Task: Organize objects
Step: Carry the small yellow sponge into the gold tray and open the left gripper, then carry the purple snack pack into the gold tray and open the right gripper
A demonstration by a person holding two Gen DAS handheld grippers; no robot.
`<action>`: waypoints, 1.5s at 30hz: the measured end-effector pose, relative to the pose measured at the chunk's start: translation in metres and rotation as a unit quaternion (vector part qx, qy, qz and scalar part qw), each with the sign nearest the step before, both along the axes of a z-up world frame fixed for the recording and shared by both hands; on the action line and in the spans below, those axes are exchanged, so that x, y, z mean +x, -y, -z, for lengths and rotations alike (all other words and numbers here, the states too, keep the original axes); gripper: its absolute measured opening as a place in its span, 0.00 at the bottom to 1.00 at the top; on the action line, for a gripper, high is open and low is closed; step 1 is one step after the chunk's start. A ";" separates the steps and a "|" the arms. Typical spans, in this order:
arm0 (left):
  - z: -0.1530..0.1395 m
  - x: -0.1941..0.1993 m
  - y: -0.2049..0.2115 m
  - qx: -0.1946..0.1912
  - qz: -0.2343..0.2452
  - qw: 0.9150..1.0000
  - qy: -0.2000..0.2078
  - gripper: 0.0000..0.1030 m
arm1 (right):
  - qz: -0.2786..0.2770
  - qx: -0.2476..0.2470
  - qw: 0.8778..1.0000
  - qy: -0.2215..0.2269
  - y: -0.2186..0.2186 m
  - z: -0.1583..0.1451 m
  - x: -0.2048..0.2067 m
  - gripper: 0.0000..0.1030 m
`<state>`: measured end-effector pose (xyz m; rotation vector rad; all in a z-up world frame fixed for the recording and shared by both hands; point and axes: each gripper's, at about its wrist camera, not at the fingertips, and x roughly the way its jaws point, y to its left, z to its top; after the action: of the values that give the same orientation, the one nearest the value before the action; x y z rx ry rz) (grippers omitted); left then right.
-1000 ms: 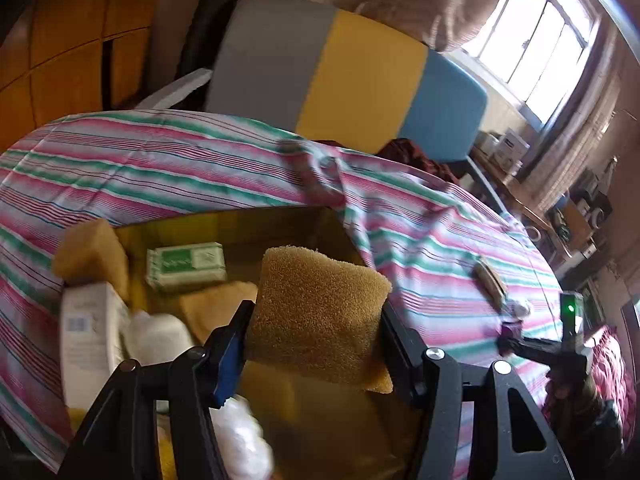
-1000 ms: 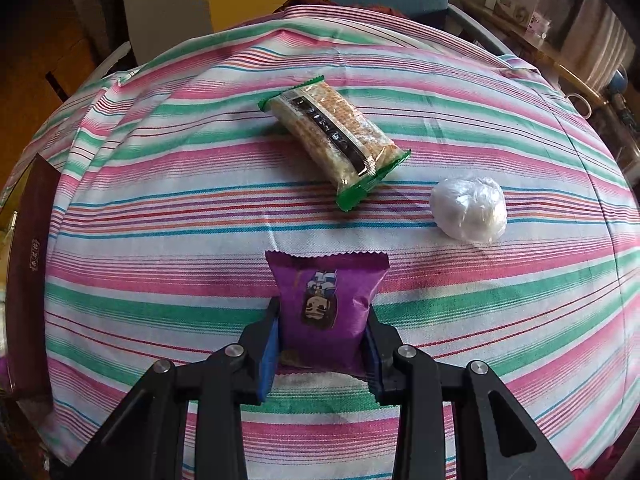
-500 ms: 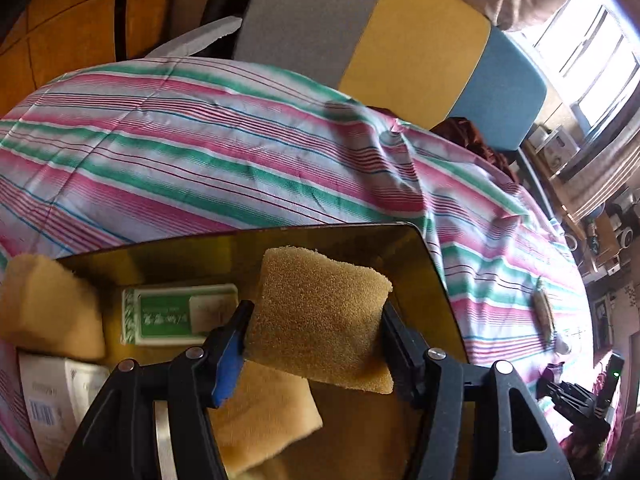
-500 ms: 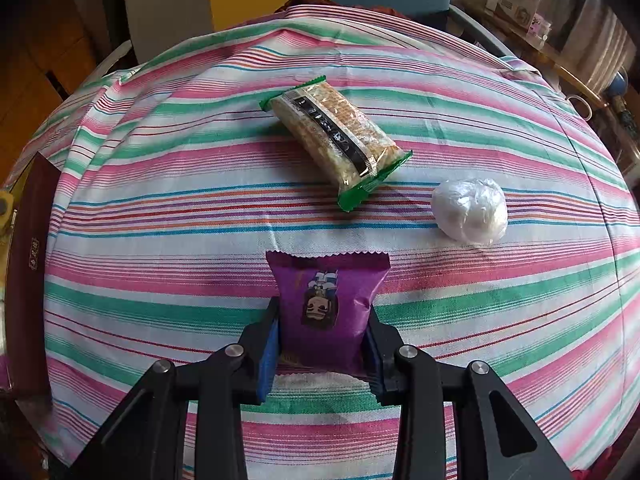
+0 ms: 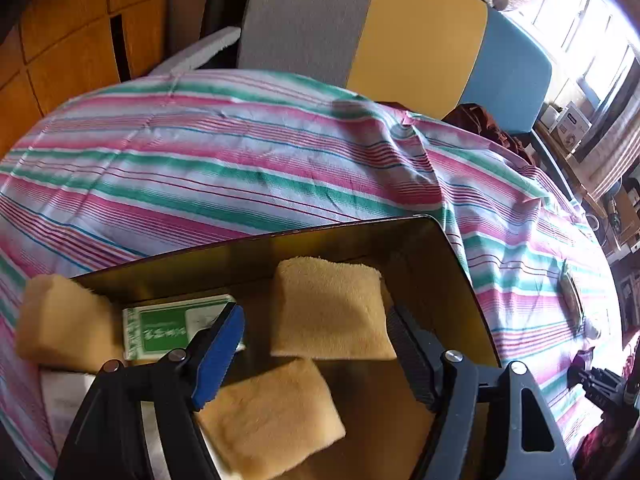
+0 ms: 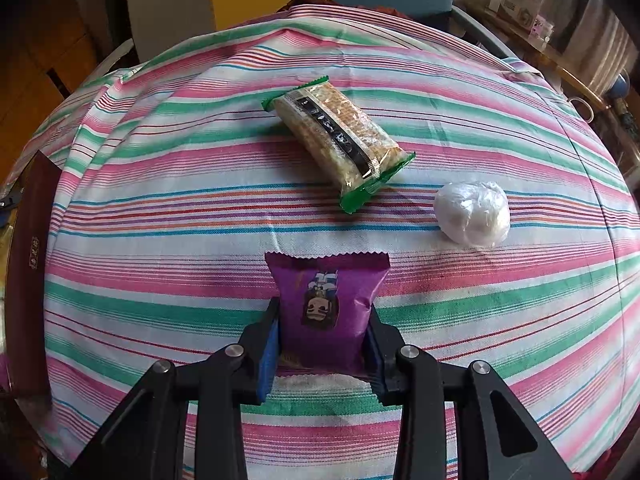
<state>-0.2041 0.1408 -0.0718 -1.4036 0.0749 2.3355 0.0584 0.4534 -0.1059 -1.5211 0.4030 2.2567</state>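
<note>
In the left wrist view my left gripper (image 5: 316,336) hangs over a dark gold-lined box (image 5: 460,264), its jaws opening. A tan sponge (image 5: 332,308) lies in the box between the spread fingers, free of both pads. Another sponge (image 5: 272,416) lies nearer, a third (image 5: 60,324) rests on the box's left rim, and a green-and-white packet (image 5: 168,328) lies beside them. In the right wrist view my right gripper (image 6: 322,344) is shut on a purple snack packet (image 6: 326,304) just above the striped cloth (image 6: 160,200).
A green-edged cracker pack (image 6: 340,140) and a white plastic-wrapped ball (image 6: 474,212) lie on the cloth beyond the purple packet. The dark box's edge (image 6: 28,264) stands at the left. A grey, yellow and blue chair back (image 5: 400,32) rises behind the table.
The left gripper's jaws have spread and the sponge they gripped has dropped into the box. Before that the gripper sank toward the box. The right gripper and its purple packet have kept still.
</note>
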 end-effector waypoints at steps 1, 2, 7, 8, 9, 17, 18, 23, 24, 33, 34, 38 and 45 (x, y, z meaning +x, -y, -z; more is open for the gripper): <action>-0.005 0.006 0.002 -0.003 0.001 1.000 -0.010 0.73 | -0.001 0.001 1.000 0.000 0.000 0.000 -0.001 0.37; -0.011 0.015 0.005 -0.008 0.004 1.000 -0.028 0.73 | -0.001 0.002 1.000 0.000 0.000 0.000 -0.002 0.37; -0.038 0.060 0.018 -0.007 0.021 0.996 -0.086 0.75 | -0.003 0.010 1.000 0.002 0.005 0.000 -0.003 0.36; -0.043 0.072 0.022 -0.007 0.022 0.995 -0.099 0.76 | -0.003 0.011 1.000 0.002 0.006 0.001 -0.002 0.36; -0.046 0.080 0.024 -0.008 0.021 0.994 -0.108 0.76 | -0.003 0.013 1.000 0.002 0.007 0.001 -0.002 0.36; -0.061 0.134 0.052 -0.001 0.009 0.989 -0.147 0.76 | -0.008 0.033 0.999 0.003 0.015 -0.003 -0.002 0.35; -0.062 0.138 0.056 -0.001 0.006 0.988 -0.151 0.76 | -0.010 0.038 0.999 0.004 0.017 -0.003 -0.002 0.35; -0.063 0.149 0.068 0.001 0.000 0.989 -0.151 0.76 | -0.009 0.048 0.999 0.003 0.024 -0.006 -0.003 0.34; -0.062 0.150 0.070 0.002 0.000 0.989 -0.150 0.76 | -0.008 0.042 0.999 0.001 0.025 -0.007 -0.003 0.34; -0.059 0.157 0.088 0.013 -0.006 0.989 -0.146 0.76 | -0.030 -0.004 0.999 -0.042 0.068 -0.030 -0.010 0.34; -0.058 0.157 0.090 0.014 -0.006 0.989 -0.144 0.76 | -0.041 -0.005 0.998 -0.052 0.078 -0.037 -0.013 0.34; -0.057 0.159 0.101 0.024 -0.015 0.990 -0.140 0.76 | -0.091 -0.014 0.992 -0.091 0.124 -0.066 -0.030 0.34; -0.060 0.154 0.140 0.041 -0.060 0.988 -0.136 0.76 | -0.202 -0.027 0.969 -0.136 0.229 -0.098 -0.066 0.34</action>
<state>-0.0499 0.0008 -0.0116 -1.0702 -0.0279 2.5858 -0.0071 0.2246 -0.0076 -1.4246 0.2455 2.8095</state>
